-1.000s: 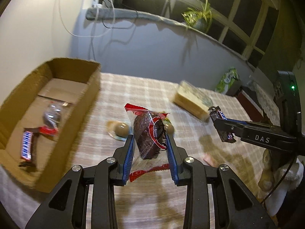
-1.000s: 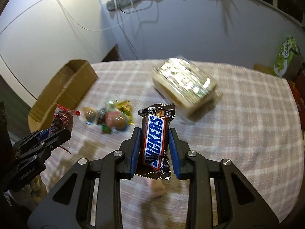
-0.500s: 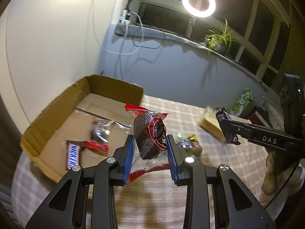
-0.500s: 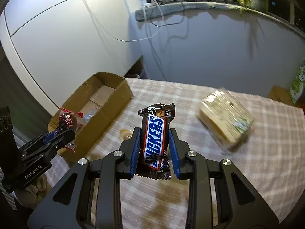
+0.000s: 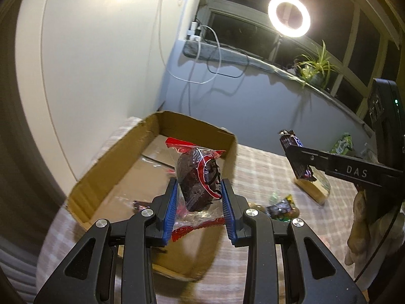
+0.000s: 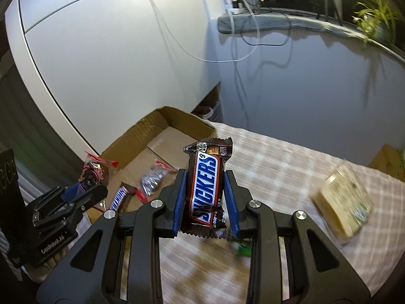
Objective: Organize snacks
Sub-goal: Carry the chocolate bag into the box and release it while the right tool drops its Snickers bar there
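Over the cardboard box (image 5: 111,177), the left gripper (image 5: 200,202) is clamped on a dark brown cake in a clear wrapper with red ends (image 5: 198,177). Its blue pads (image 5: 170,207) press on both sides of the cake, which stands upright between them.

Off to the side, the right gripper (image 6: 206,197) is clamped on a Snickers bar (image 6: 206,187). That bar stands on end too, above the checked worktop (image 6: 291,167), just beside the box's near corner.

Inside the box lie another Snickers bar (image 6: 119,197) and a small clear snack pack with red ends (image 6: 152,179), close together on the box floor.

On the worktop, a few small shiny sweets (image 5: 281,206) sit in a little heap. Near them lies a pale yellow block in clear wrap (image 6: 344,202), blurred in the right wrist view.
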The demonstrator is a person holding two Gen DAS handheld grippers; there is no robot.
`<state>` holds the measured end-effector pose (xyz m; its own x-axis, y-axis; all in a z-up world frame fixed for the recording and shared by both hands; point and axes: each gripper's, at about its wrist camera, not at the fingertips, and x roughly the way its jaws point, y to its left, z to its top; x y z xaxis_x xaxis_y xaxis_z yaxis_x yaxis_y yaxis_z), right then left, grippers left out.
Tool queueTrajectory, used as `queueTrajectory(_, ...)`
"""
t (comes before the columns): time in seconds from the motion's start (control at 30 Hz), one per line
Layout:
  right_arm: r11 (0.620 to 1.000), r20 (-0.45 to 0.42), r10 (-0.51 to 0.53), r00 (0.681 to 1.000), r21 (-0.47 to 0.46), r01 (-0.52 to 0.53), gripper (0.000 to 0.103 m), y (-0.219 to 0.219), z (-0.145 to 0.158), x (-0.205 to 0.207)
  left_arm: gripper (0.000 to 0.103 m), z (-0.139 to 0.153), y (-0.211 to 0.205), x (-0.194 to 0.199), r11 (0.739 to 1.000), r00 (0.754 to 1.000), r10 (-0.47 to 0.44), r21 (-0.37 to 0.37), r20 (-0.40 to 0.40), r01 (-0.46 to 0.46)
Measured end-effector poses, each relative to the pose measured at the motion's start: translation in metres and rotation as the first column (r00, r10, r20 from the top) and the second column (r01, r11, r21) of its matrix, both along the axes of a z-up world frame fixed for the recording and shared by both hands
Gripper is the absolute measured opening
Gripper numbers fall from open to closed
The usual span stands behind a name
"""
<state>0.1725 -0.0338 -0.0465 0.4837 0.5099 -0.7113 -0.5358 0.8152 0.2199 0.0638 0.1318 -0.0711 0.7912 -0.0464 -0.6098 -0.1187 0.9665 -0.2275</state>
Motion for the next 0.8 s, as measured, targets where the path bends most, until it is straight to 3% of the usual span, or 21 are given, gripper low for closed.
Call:
queueTrajectory(0.4,0.995,-0.010,0.098,0.995,-0.005,-0.098,0.030,0.066,-0.011,0.023,0.031,-0.009,0.027,0.008,0.999,0.998,0.053,-0.004,-0.025,-0.053)
queueTrajectory(0.8,0.990,-0.041,0.134,0.990,-0.028,-0.135,0.030,0.096,-0.032,0.036,0.032,-0.018,0.034,0.014,0.998,0.996,0.068,-0.004,-0.049,-0.068)
